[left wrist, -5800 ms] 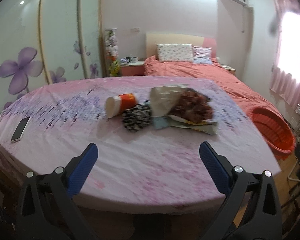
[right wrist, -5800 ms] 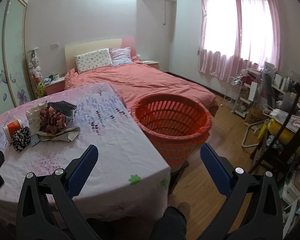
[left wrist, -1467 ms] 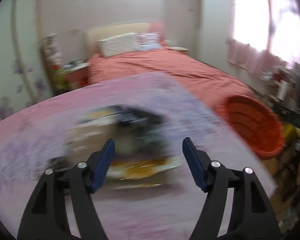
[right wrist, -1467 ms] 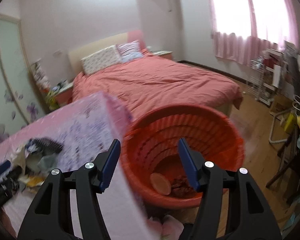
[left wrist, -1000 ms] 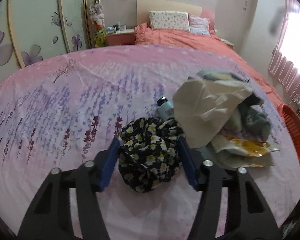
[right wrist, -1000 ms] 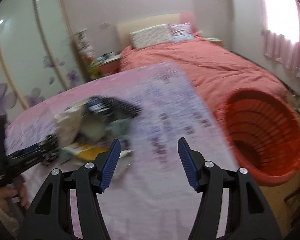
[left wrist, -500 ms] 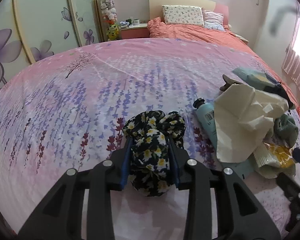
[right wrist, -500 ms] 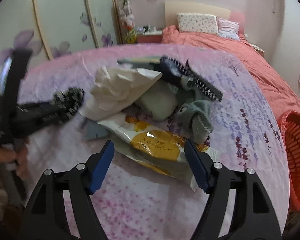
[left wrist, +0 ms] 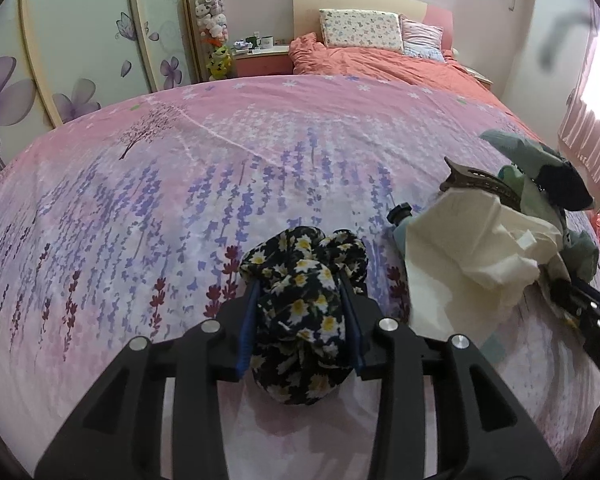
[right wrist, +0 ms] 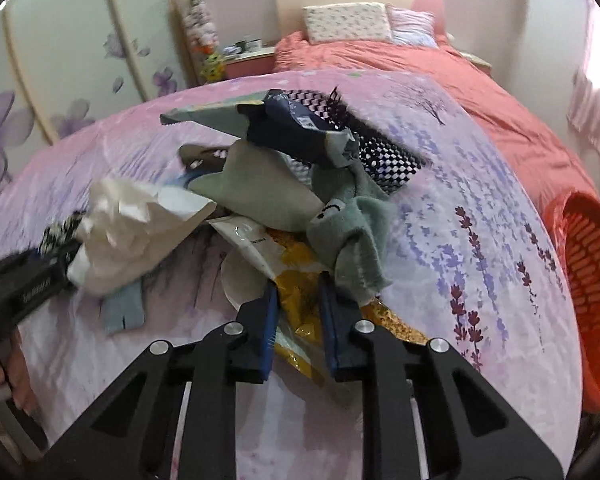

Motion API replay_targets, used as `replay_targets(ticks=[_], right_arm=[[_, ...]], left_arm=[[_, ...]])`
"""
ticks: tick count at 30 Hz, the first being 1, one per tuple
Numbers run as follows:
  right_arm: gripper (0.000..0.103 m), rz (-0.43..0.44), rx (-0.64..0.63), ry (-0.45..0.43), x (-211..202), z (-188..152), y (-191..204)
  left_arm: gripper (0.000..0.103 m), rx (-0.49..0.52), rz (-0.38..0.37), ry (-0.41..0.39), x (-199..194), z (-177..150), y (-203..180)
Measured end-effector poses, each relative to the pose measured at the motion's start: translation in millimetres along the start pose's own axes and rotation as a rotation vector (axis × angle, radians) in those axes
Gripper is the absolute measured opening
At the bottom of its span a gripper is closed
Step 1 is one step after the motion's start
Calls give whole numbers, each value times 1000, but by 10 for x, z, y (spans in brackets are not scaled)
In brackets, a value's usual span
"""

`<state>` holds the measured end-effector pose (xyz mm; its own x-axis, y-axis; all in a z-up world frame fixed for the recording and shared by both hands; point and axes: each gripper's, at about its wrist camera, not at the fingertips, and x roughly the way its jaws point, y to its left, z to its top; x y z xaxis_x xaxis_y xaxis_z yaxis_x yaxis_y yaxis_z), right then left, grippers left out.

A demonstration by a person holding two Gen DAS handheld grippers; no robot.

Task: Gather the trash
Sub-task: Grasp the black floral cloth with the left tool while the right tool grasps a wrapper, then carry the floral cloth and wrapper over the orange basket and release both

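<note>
My left gripper pinched the black daisy-print fabric scrunchie. My right gripper was closing on the crinkled yellow-and-white plastic snack wrapper. Next, I judged, both needed lifting toward the orange slatted plastic basket.

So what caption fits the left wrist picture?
Left tool clamps a black daisy-print cloth on the pink bedspread.

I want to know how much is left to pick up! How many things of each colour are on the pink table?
Black flowery: 1, scrunchie
White: 1, paper
Yellow: 1, wrapper
Green: 1, sock
Navy: 1, packet
Black-and-white: 1, mesh
Total: 6 that I can tell apart.
</note>
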<state>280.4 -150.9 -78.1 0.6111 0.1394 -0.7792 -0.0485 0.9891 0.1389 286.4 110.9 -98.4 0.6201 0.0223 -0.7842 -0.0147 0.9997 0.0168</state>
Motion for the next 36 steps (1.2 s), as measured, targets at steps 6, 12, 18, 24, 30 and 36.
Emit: replay_targets(ticks=[6, 12, 18, 24, 30, 36], right_arm=[[21, 30, 28, -9, -1, -55, -21], [18, 33, 18, -10, -45, -134, -81], [4, 114, 53, -8, -201, -219, -175], [3, 158, 70, -68, -530, -212, -184], [3, 168, 85, -138, -787, -122, -210], [3, 191, 116, -220, -1074, -46, -377]], left_arm=[[39, -30, -46, -2, 42, 76, 61], [29, -32, -49, -5, 60, 46, 141], [16, -51, -52, -16, -36, -15, 270], [16, -69, -69, -65, -341, -14, 342], [16, -46, -98, -144, -738, 45, 211], [16, -2, -159, -215, -1098, 112, -71]])
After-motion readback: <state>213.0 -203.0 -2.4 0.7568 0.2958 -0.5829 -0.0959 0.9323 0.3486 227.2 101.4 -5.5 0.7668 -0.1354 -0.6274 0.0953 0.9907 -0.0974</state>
